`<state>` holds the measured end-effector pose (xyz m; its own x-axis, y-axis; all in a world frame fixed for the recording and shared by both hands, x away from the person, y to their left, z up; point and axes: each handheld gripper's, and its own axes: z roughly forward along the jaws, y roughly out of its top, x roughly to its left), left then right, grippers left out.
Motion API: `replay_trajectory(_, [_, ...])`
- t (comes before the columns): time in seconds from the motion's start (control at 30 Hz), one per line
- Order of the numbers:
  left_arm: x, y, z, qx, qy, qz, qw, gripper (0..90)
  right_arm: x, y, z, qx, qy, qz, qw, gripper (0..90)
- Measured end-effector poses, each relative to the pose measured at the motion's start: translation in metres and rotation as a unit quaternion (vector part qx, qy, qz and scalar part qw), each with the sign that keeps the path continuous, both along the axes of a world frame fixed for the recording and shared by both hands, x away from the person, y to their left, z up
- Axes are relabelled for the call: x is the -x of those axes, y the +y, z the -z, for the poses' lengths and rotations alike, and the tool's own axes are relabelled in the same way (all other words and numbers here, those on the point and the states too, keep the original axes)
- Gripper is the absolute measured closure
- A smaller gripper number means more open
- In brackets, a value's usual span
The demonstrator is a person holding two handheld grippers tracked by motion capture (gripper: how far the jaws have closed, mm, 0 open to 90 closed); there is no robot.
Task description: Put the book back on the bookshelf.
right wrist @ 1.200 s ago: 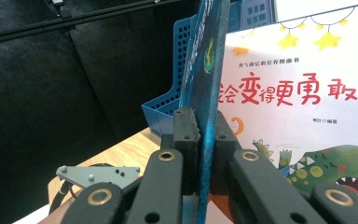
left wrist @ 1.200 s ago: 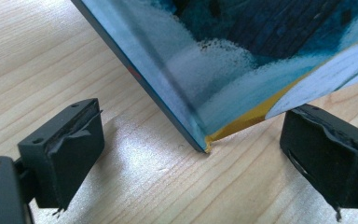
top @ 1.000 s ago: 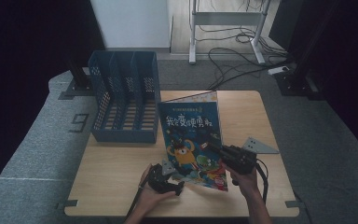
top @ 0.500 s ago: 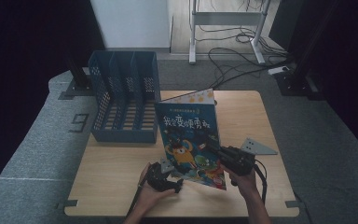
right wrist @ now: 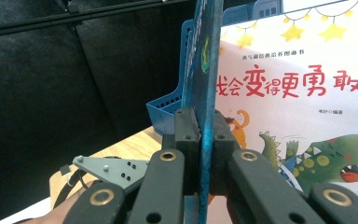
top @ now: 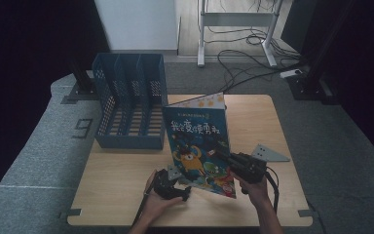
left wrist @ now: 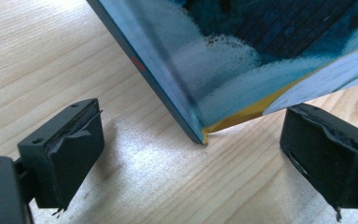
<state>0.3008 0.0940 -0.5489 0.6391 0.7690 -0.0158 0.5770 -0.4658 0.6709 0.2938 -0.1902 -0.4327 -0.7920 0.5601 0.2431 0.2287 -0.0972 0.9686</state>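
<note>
A blue picture book (top: 197, 146) with a cartoon cover stands tilted over the middle of the wooden table (top: 121, 175). My right gripper (top: 226, 158) is shut on its right edge, and in the right gripper view the pads (right wrist: 186, 130) pinch the thin blue board (right wrist: 205, 70). Behind it lies a white sheet (right wrist: 298, 93) with stars and red lettering; whether it is a page of this book or another book I cannot tell. My left gripper (top: 173, 180) is open at the book's near left corner (left wrist: 200, 135), which rests on the table between the jaws, touching neither.
A blue slotted file rack (top: 129, 102) stands at the table's back left, close to the book's far edge. Cables and desk legs (top: 233, 53) lie on the floor beyond the table. A grey padded surface (top: 39, 146) borders the table on the left.
The book has tipped slightly more upright, its top edge drifting a little left. Both hands have stayed where they were.
</note>
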Motion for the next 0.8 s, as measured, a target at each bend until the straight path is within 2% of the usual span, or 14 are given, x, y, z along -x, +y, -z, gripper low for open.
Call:
replay_trajectory(0.4, [-0.0063, 0.0, -0.0001, 0.0, 0.0, -0.012, 0.9999, 6.2, 0.0004, 0.0025, 0.0, 0.001, -0.006, -0.007, 1.0, 85.9])
replay_trajectory(0.8, [-0.0058, 0.0001, -0.0001, 0.001, 0.0, -0.008, 1.0, 6.8, -0.002, -0.0022, 0.0021, 0.006, -0.005, -0.01, 0.9999, 85.4])
